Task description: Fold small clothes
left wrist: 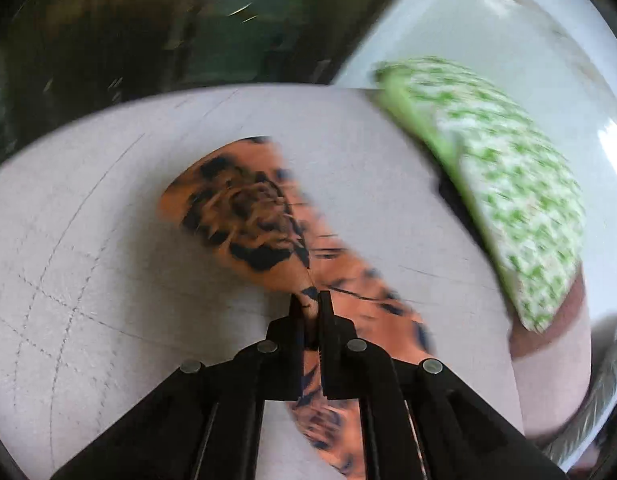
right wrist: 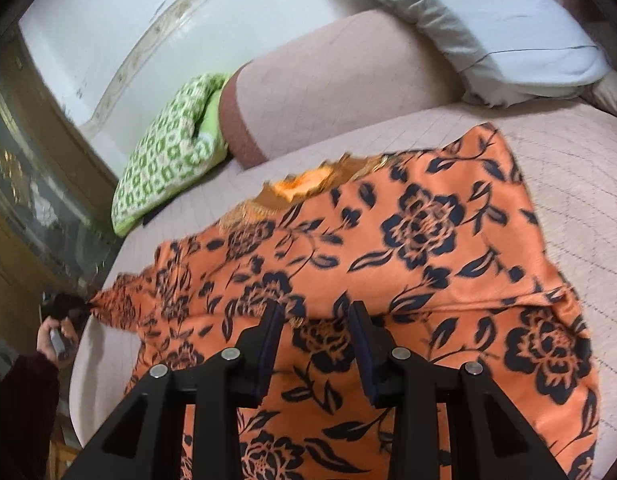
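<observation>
Pinching a corner of the orange flower cloth [left wrist: 244, 208], left gripper [left wrist: 310, 304] is squeezed tight; right gripper [right wrist: 315, 312] spread w/ nothing between, frame bottom.

bed [right wrist: 568, 168]: pink quilted cover | on it: orange floral garment [right wrist: 388, 240], green-white cushion [right wrist: 168, 156], grey pillow [right wrist: 488, 32]

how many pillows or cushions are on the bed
2: a green patterned cushion at the bed's far left edge, and a grey-white pillow at the far right. More may lie out of view.
</observation>
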